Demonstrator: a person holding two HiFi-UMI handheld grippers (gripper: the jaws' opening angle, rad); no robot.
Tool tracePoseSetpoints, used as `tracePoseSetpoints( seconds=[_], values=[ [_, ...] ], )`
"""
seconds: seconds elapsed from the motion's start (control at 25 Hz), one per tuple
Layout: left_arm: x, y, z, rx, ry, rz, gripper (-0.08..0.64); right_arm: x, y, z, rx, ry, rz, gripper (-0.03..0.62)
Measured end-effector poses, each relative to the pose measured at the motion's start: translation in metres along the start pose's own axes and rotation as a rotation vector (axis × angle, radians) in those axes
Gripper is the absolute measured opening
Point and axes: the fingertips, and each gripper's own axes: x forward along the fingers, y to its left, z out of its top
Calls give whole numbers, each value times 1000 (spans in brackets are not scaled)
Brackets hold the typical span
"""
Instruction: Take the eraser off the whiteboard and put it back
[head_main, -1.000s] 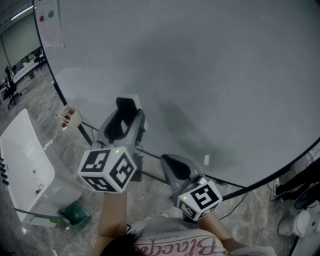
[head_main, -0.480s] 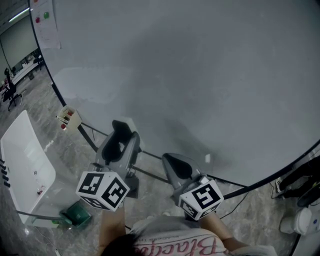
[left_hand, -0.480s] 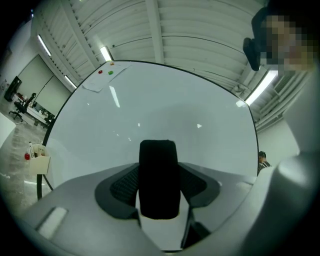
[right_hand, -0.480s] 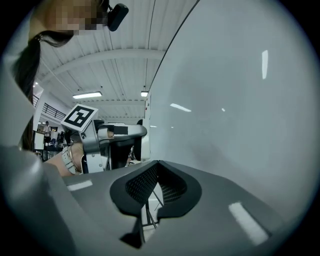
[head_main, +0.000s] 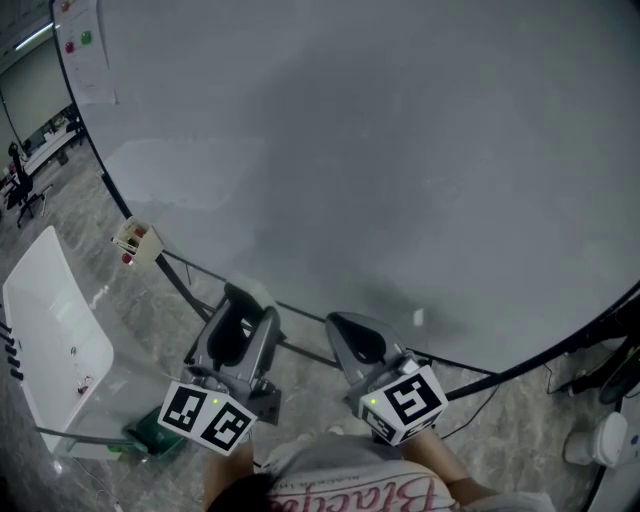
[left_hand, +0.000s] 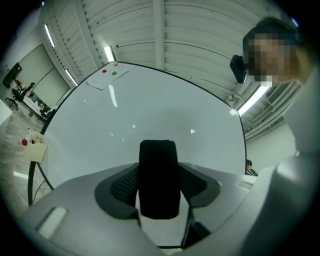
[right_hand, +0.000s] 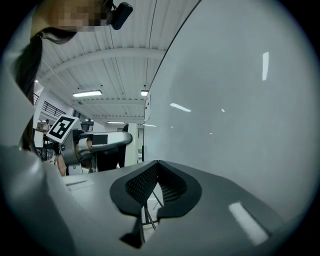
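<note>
Left gripper (left_hand: 158, 172) is clamped on the black-faced eraser (left_hand: 159, 200), which stands upright between its jaws, off the whiteboard (head_main: 400, 150) near its lower edge. Right gripper (right_hand: 156, 167): jaws closed together, nothing between them.

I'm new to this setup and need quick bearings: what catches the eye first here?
The huge whiteboard fills most of the head view. At lower left, the left hand-held gripper is closed on a black eraser, near the board's lower edge. Beside it, the right hand-held gripper is shut and empty.
</note>
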Motion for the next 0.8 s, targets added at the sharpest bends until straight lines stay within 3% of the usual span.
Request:
tracePoseSetpoints(
  seconds=[0.24, 0.44, 0.8],
  values=[
    [-1, 3, -3, -9, 5, 22, 227, 0, 1, -1, 0, 3, 5, 2],
    [-1, 3, -1, -63, -10, 6, 229, 1, 1, 0, -2, 1, 4, 2],
    [2, 8, 2, -64, -16, 9, 229, 5, 2, 2, -12, -1, 3, 2]
  ],
)
